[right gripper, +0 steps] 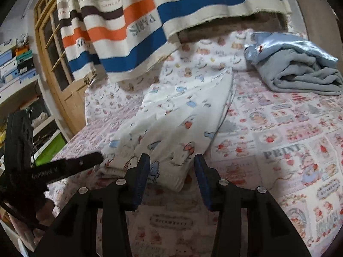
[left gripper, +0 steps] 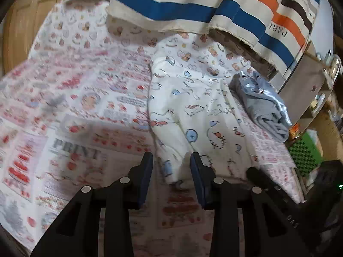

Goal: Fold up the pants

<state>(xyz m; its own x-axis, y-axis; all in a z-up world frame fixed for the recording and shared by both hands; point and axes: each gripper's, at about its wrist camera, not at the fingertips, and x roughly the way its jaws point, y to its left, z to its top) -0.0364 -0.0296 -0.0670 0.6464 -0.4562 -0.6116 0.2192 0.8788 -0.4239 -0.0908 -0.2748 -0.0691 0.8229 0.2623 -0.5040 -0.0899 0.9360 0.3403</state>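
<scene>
White pants with a cartoon print [left gripper: 193,111] lie lengthwise on the bed, the near end towards me. My left gripper [left gripper: 171,160] is open, its jaws standing to either side of the near end of the pants, just above it. In the right wrist view the pants [right gripper: 178,115] run away from me, and my right gripper [right gripper: 171,162] is open over their near hem. The left gripper [right gripper: 81,162] shows there as a black bar at the left, tip by the hem. The right gripper's body [left gripper: 278,201] shows at the lower right of the left wrist view.
The bed has a pink patterned sheet [left gripper: 75,107]. A folded light blue blanket [right gripper: 300,68] lies at the far side of the bed. A striped blue, orange and white cloth [right gripper: 139,21] hangs over the head end. A wooden door [right gripper: 53,49] and shelves with boxes [right gripper: 15,60] stand beside the bed.
</scene>
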